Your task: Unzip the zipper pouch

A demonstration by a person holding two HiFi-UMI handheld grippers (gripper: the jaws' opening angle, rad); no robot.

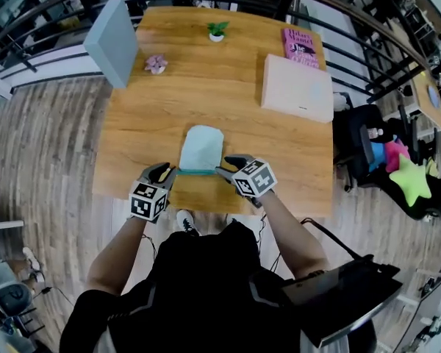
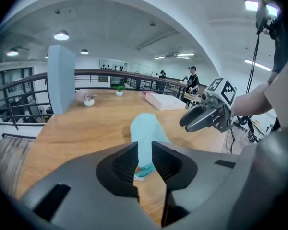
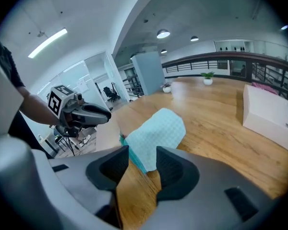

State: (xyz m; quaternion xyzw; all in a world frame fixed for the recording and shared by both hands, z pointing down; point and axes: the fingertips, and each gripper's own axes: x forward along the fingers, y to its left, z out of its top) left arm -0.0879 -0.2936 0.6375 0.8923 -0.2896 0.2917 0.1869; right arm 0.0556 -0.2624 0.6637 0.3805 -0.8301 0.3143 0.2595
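Observation:
A light teal zipper pouch (image 1: 201, 149) lies flat on the wooden table (image 1: 279, 145) near its front edge, its darker teal zipper strip (image 1: 198, 171) along the near side. My left gripper (image 1: 165, 171) hovers at the pouch's near left corner, jaws parted with nothing pressed between them. In the left gripper view the pouch (image 2: 146, 133) and the zipper's end (image 2: 143, 172) show through the gap of the left gripper (image 2: 145, 150). My right gripper (image 1: 224, 164) is at the near right corner, open too. Beyond the right gripper (image 3: 142, 155) lies the pouch (image 3: 158, 133), not pinched.
A white box (image 1: 298, 87) and a pink book (image 1: 299, 46) sit at the back right. A grey upright panel (image 1: 114, 39), a pink ornament (image 1: 156, 64) and a small potted plant (image 1: 217, 30) stand at the back. A chair with bright toys (image 1: 397, 168) is right of the table.

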